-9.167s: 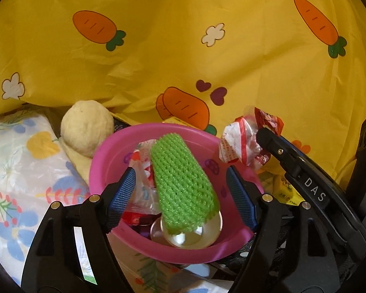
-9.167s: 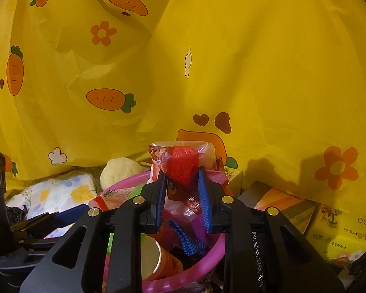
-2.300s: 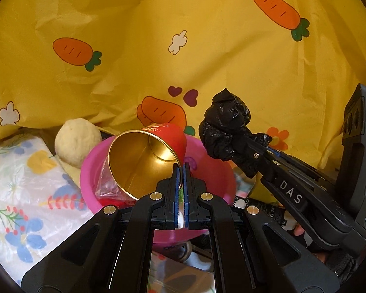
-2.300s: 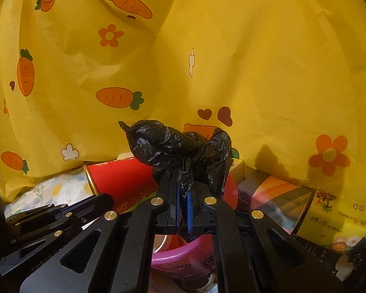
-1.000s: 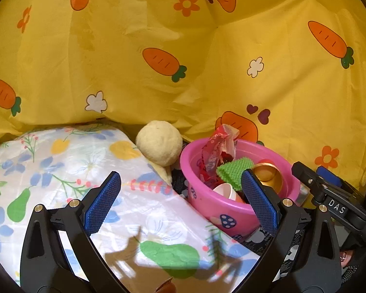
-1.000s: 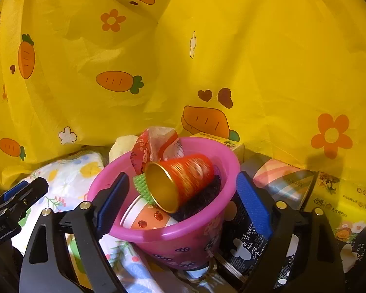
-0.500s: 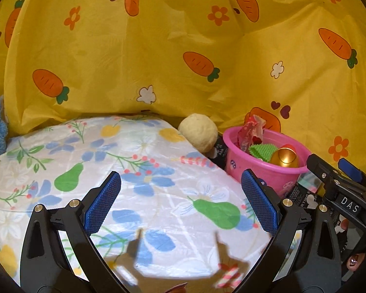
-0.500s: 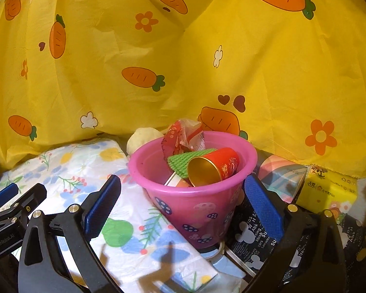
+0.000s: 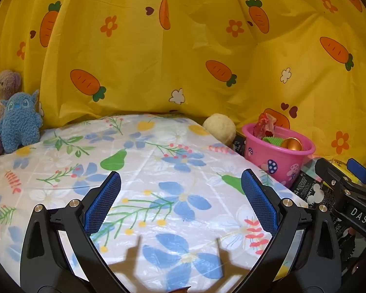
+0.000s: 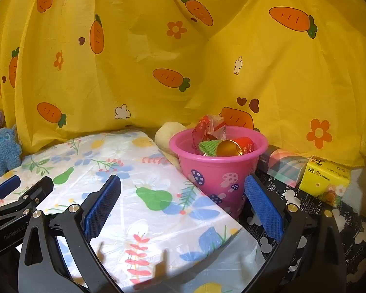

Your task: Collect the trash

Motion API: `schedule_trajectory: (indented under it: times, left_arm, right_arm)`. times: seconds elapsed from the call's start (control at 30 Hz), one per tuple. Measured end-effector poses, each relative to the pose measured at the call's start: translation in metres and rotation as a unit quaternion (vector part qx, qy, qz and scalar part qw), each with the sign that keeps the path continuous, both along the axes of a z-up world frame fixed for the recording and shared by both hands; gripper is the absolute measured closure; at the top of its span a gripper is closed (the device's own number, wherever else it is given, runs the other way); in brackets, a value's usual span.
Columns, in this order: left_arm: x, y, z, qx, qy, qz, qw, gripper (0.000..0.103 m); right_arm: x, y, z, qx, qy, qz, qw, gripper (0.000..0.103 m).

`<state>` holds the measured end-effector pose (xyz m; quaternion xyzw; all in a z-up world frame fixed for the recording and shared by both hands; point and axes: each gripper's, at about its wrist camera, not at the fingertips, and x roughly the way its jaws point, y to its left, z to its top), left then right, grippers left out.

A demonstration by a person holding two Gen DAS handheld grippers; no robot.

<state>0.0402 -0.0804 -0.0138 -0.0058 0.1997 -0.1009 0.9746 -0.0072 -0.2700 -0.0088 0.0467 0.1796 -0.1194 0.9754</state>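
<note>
Trash (image 10: pixel 216 138) fills pink bucket (image 10: pixel 218 171); floral sheet (image 9: pixel 146 171) beside.

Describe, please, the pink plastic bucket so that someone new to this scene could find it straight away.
Start at the yellow carrot-print curtain and look down to the right end of the floral plastic sheet. There stands the pink plastic bucket, mushroom-printed, beside a pale round ball. Only it holds rubbish: a red gold-lined cup, a green foam net and a crumpled wrapper.
</note>
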Motion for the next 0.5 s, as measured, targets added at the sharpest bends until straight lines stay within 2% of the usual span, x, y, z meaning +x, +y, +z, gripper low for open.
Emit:
schedule_trajectory:
  times: [0.5]
  left_arm:
    - [-0.027, 0.007, -0.001, -0.001, -0.005, -0.015, 0.9999, 0.006]
  right_arm:
    - [-0.029, 0.02, 0.0, -0.018, -0.005, 0.013, 1.0, 0.005]
